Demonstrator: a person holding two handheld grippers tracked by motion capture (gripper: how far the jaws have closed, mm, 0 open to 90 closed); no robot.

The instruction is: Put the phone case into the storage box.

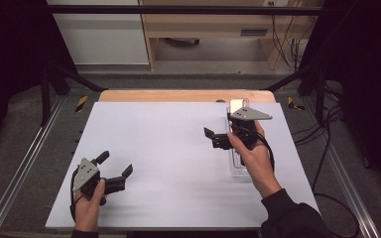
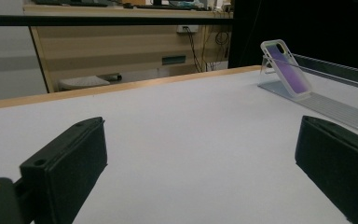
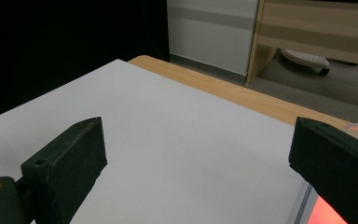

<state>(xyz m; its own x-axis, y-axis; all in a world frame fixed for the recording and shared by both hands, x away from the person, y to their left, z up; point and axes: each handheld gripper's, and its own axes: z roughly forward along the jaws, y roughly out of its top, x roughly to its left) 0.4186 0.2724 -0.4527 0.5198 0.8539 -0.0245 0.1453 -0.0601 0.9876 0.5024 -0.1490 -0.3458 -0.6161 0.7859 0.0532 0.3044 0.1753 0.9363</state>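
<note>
High view, your left gripper: low at the near left of the white table, jaws spread wide, nothing between them.
Your right gripper: farther out on the right, above the clear stand, jaws released and empty.
Phone case: propped tilted at the stand's far end, near the table's far right edge, well apart from your left gripper.

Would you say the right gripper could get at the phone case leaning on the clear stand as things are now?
Probably yes. The right gripper hangs open beside the clear stand, and the phone case leans at its far end with bare table around it. It points away, so it must turn first.
</note>
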